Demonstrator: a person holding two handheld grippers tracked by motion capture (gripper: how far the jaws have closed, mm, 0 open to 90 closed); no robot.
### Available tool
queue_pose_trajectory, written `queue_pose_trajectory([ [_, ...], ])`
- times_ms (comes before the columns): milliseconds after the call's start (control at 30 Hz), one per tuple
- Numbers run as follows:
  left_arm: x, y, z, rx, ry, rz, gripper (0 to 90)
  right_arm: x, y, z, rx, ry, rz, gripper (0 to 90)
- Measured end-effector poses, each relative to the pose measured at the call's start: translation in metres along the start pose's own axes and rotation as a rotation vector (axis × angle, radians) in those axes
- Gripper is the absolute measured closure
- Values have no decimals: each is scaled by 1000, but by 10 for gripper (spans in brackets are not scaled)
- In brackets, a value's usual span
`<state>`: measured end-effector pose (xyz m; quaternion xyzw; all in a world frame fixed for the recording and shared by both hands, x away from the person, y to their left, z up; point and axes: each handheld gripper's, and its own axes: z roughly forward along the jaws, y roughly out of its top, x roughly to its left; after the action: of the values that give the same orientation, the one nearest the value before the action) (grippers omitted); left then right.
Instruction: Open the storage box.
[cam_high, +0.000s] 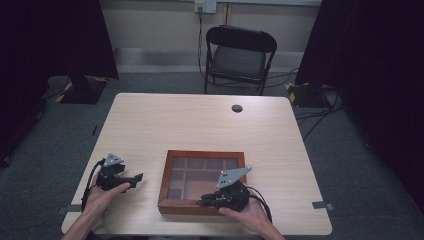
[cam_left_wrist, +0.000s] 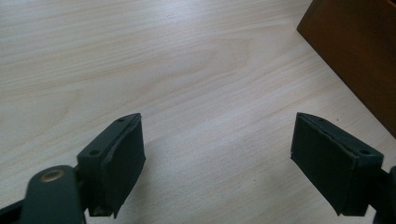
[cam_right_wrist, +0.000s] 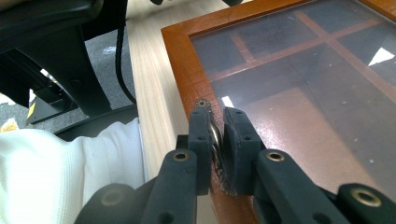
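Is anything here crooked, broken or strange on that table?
Nothing stands out. The shallow brown wooden box with a glass lid lies flat and square to the pale wooden table, lid down. The right gripper pinches a small metal knob at the lid's front rim; the left gripper is open over bare wood.

- Dim room in the high view; the table (cam_high: 200, 125) is evenly lit from overhead, its shadows soft.
- White glare patches on the box's glass lid (cam_right_wrist: 327, 70).
- Close jaws slightly soft; high view grainy.
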<state>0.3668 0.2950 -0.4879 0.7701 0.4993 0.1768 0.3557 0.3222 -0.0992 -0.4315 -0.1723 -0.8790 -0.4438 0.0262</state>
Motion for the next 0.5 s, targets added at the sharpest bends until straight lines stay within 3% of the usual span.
queue_pose_trajectory([
  [367,-8,4,-3,-26,-15,26,163,-2,5,-6,-5,15,1,824],
  [500,-10,5,-4,-36,-29,18,162,-2,7,-8,-8,16,3,825],
])
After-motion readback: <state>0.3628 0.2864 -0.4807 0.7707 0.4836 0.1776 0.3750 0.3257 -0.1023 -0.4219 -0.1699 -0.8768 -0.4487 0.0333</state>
